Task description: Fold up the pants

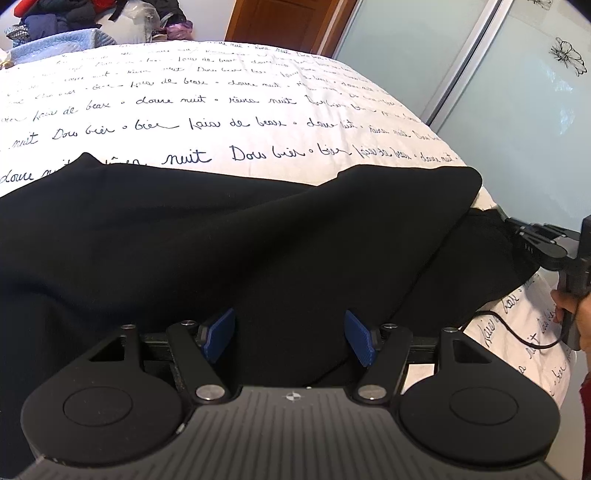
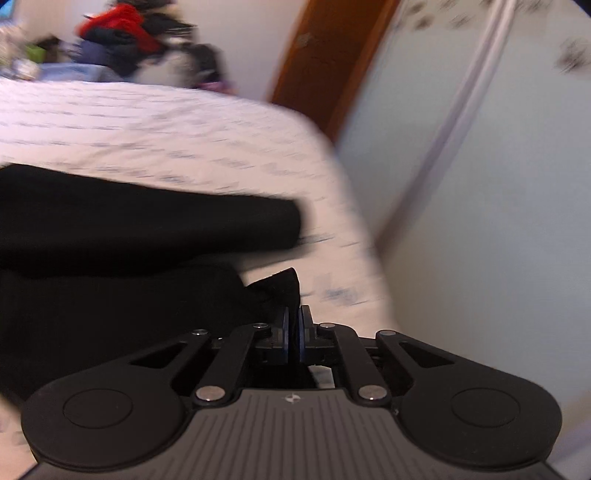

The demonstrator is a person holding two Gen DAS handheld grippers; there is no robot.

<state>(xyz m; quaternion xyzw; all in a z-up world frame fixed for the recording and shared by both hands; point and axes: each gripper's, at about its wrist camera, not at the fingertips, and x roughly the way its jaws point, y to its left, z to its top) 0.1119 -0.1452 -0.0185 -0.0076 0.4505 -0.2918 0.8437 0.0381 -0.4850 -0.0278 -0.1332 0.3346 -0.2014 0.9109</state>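
Black pants (image 1: 221,240) lie spread and rumpled across a bed with a white script-printed cover (image 1: 221,110). My left gripper (image 1: 290,338) hovers over the middle of the cloth, open, its blue pads (image 1: 218,336) wide apart with nothing pinched between them. At the bed's right edge my right gripper (image 1: 504,218) is shut on an end of the pants. In the blurred right wrist view its pads (image 2: 284,332) are pressed together at the right gripper (image 2: 293,330), and a corner of the black pants (image 2: 284,284) sticks out past them. The rest of the pants (image 2: 129,221) stretches to the left.
A hand (image 1: 569,306) holds the right gripper's handle beside the bed, with a cable (image 1: 517,334) trailing over the cover. A heap of clothes (image 1: 55,22) sits beyond the far left of the bed. A wooden door (image 1: 280,18) and frosted sliding doors (image 1: 517,110) stand to the right.
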